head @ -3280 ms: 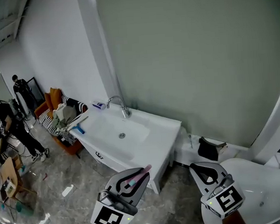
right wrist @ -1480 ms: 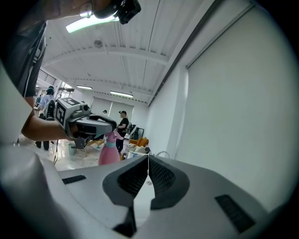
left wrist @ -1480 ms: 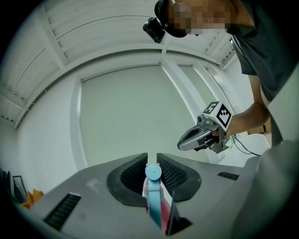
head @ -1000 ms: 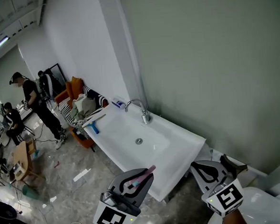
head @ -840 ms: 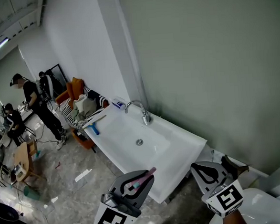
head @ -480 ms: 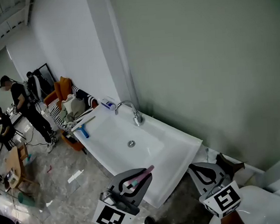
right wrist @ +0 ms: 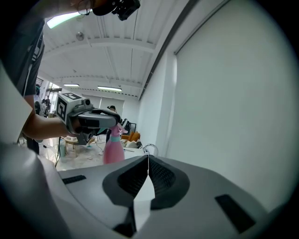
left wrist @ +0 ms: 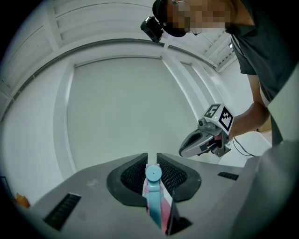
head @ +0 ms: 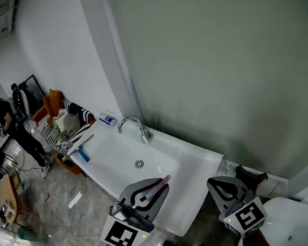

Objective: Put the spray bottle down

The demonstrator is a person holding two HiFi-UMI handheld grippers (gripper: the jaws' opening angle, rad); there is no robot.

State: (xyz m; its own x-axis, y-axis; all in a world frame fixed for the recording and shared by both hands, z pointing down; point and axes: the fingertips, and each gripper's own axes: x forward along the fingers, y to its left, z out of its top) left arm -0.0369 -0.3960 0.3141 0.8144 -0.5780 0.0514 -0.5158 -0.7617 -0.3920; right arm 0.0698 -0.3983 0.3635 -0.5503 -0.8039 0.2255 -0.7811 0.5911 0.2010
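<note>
Release is not yet done: my left claw (left wrist: 152, 157) grips the pink plastic spray bottle (right wrist: 113, 148) by its pale blue neck, aloft near the white washbasin's (head: 194, 158) front edge, my right claw (right wrist: 148, 158) closed, empty.

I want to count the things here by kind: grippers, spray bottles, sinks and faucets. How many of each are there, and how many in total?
Grippers: 2, the left gripper and the right gripper
Spray bottles: 1, the pink spray bottle held in the left gripper
Sinks: 1, the white sink
Faucets: 1, the faucet
Total: 5
</note>
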